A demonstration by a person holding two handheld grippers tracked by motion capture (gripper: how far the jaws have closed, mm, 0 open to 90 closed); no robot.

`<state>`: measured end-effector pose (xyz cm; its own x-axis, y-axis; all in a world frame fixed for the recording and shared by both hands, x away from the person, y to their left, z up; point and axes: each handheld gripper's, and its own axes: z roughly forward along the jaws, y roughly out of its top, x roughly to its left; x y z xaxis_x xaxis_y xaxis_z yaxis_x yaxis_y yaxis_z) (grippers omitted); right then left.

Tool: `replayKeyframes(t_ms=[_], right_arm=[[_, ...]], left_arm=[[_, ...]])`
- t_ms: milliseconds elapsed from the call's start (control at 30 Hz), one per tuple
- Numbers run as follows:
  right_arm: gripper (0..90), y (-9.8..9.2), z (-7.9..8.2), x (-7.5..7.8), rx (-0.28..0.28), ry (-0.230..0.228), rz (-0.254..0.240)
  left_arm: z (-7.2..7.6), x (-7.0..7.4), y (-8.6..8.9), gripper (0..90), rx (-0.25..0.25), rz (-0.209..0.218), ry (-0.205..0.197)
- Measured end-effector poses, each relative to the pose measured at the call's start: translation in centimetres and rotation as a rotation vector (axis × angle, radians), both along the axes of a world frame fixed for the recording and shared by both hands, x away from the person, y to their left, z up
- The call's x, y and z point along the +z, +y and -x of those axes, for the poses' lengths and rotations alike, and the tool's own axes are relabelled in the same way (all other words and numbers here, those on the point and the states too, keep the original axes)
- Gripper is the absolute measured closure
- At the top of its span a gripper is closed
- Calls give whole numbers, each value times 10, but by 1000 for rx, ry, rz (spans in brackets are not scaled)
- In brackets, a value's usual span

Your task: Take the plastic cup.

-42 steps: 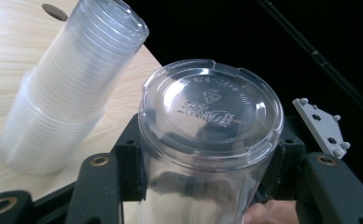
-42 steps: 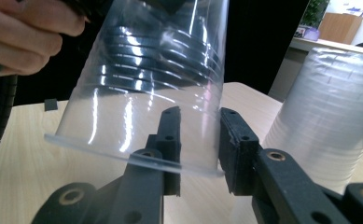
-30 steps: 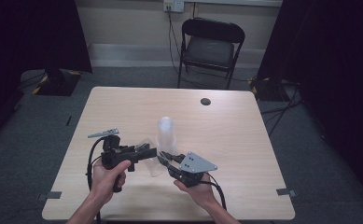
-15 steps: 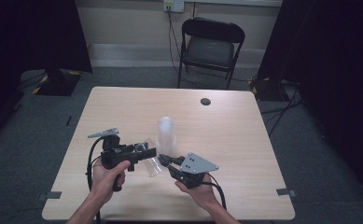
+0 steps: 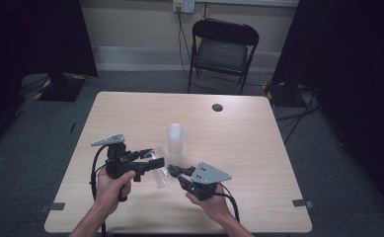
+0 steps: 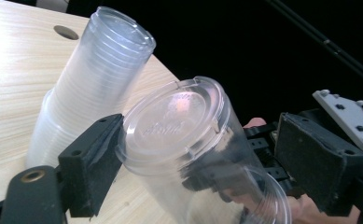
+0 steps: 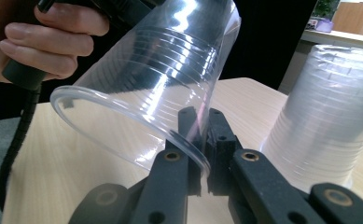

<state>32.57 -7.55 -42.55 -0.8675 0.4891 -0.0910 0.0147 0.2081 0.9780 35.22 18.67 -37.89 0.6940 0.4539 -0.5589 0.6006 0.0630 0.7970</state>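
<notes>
A single clear plastic cup (image 5: 160, 174) (image 6: 174, 116) (image 7: 146, 70) hangs on its side above the wooden table (image 5: 258, 148), held between both grippers. My right gripper (image 5: 171, 171) (image 7: 200, 116) is shut on the cup's rim, pinching the wall at the open mouth. My left gripper (image 5: 152, 159) (image 6: 205, 126) is open, its jaws on either side of the cup near the base. One jaw touches the cup, and a gap shows at the other. Just beyond stands an upside-down stack of clear cups (image 5: 175, 140) (image 6: 95, 79) (image 7: 324, 121).
A dark round hole (image 5: 217, 107) sits in the table near its far edge. A black folding chair (image 5: 224, 49) stands on the floor behind the table. Cables trail from both grippers toward the near edge.
The cup and both grippers have edged slightly toward the person and away from the stack. The stack has not moved.
</notes>
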Motion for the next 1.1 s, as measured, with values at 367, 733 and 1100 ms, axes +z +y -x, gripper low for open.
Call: replayKeyframes(t_ms=[367,733,1100], right_arm=[[871,-3,2,-1,5,21,33],[870,-13,-5,-1,16,147,75],[871,-20,-16,-2,38,284,129]], left_arm=[[2,5,5,156,22,-11,-66],[6,10,7,157,57,-109,-162],[15,6,9,210,31,-250,-255]])
